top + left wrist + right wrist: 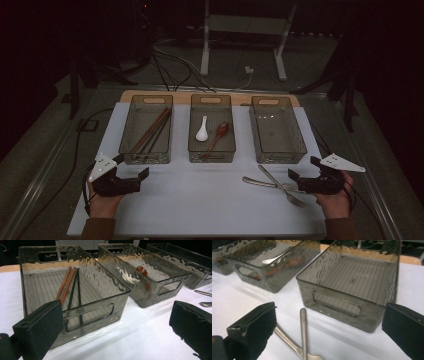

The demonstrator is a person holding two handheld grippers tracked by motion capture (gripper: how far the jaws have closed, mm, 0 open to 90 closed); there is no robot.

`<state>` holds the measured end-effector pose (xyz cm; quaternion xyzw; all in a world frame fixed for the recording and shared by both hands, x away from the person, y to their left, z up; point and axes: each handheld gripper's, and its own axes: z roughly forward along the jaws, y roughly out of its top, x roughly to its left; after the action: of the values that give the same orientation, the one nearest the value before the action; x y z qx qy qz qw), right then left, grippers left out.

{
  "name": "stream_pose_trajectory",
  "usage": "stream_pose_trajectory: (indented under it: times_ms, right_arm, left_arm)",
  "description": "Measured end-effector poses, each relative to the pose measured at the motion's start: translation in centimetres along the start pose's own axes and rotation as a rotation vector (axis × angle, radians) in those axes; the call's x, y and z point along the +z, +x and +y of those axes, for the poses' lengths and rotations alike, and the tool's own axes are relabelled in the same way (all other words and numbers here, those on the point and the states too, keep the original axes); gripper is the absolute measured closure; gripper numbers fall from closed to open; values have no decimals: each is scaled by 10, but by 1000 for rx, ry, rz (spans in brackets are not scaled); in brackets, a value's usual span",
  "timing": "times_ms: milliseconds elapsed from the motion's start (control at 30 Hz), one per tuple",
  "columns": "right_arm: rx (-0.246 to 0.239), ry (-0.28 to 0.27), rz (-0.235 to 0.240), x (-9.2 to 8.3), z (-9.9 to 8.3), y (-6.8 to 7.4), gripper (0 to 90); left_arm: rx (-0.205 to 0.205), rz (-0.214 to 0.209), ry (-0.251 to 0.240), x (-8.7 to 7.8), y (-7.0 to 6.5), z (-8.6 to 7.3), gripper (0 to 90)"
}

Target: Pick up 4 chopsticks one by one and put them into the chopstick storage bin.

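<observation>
You hold two tools, one in each hand. Your left tool [131, 175] rests low on the white counter [200, 200] with its two black jaws wide apart and nothing between them. Your right tool [300, 175] is released too, its jaws spread wide and holding nothing.

Two metal pieces lie crossed on the counter just in front of your right tool: one fork [282, 186] and one other piece with a long handle [260, 182], whose end you cannot make out. In the right gripper view the two handles [303, 330] cross between the jaws, close to the left jaw, but the jaws are not touching them.

Three see-through grey bins stand in a row past the tools. The first bin [146, 130] is straight ahead of your left tool, very near it. It holds four chopsticks [68, 283]: two brown ones and two dark ones. The middle bin [211, 130] sits between the two tools and farther off. It holds two spoons: one white spoon [202, 131] and one brown spoon [220, 134]. The third bin [277, 130] is just past your right tool, behind the crossed metal pieces.
</observation>
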<state>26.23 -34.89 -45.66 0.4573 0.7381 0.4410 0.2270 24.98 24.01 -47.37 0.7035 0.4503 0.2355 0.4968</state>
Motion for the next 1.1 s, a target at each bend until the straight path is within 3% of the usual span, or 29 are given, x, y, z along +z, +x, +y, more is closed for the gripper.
stream_pose_trajectory:
  times_ms: [567, 1100]
  right_arm:
    - [-46, 139, 44, 12, 7, 8, 0]
    - [-64, 239, 47, 30, 11, 13, 0]
  left_arm:
    - [1, 0, -3, -1, 0, 0, 5]
    - [3, 0, 4, 1, -1, -2, 5]
